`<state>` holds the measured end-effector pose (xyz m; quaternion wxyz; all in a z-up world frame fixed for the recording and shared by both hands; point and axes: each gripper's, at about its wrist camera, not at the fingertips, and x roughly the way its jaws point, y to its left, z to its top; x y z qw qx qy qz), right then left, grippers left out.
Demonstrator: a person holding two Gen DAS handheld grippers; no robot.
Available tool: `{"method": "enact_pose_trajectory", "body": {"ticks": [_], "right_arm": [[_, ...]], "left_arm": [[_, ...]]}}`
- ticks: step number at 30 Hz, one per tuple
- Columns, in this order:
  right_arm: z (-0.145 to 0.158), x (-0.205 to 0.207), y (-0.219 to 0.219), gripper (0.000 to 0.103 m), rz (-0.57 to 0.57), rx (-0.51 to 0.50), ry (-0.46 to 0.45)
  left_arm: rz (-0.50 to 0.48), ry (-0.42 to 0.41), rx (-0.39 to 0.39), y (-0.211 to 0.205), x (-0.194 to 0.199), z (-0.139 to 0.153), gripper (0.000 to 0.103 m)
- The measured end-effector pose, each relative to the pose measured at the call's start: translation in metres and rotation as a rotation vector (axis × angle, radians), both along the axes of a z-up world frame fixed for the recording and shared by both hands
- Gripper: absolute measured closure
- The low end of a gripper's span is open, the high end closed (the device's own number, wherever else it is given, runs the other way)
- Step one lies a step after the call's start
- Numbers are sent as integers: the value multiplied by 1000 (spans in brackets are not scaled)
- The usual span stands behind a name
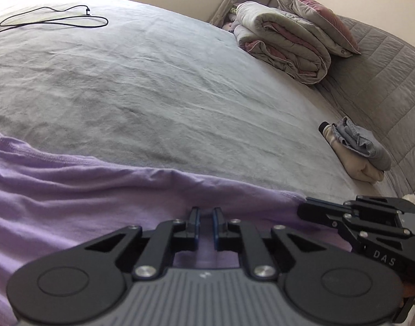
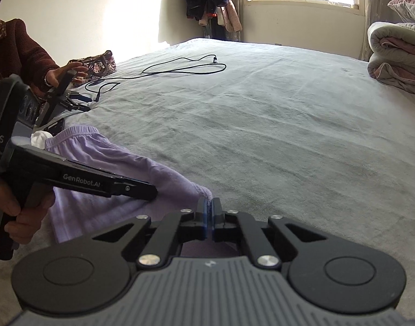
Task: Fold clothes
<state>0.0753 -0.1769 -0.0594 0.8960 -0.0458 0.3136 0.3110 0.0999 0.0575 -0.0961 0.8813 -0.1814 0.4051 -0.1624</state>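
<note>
Both grippers pinch the purple garment on the bed.
The left gripper [image 1: 206, 217] holds a narrow fold of the purple garment [image 1: 71, 190]; the right gripper [image 2: 208, 212] is closed tight on its hem corner. The garment lies at the near edge of the bed [image 1: 166, 95], well apart from the folded quilt [image 1: 286, 46].

2 tongs [image 2: 209, 212], 1 lilac garment [image 1: 71, 190] (1 cable [image 1: 52, 20]).
</note>
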Motion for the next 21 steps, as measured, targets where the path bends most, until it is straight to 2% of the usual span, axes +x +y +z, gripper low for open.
{"method": "enact_pose_trajectory", "body": {"ticks": [3,6,10,11,14,17,21], "right_arm": [[-4,-8,5,100,60,-5,41],[-15,-12,13,100,120,-29,99],[-22,-7,16,95,113,-10,149],[-21,-3,13,90,101,22,175],[-20,11,5,85,61,129,260],[-23,28,-4,63,19,256,366],[-34,53,-10,63,-49,428,561]], "left_arm": [[46,34,-78,12,2,0,83],[78,42,-85,18,2,0,83],[99,58,-86,20,3,-1,83],[102,62,-85,20,4,-1,83],[111,71,-82,22,5,-1,83],[125,78,-85,28,6,0,83],[163,83,-91,41,6,2,83]]}}
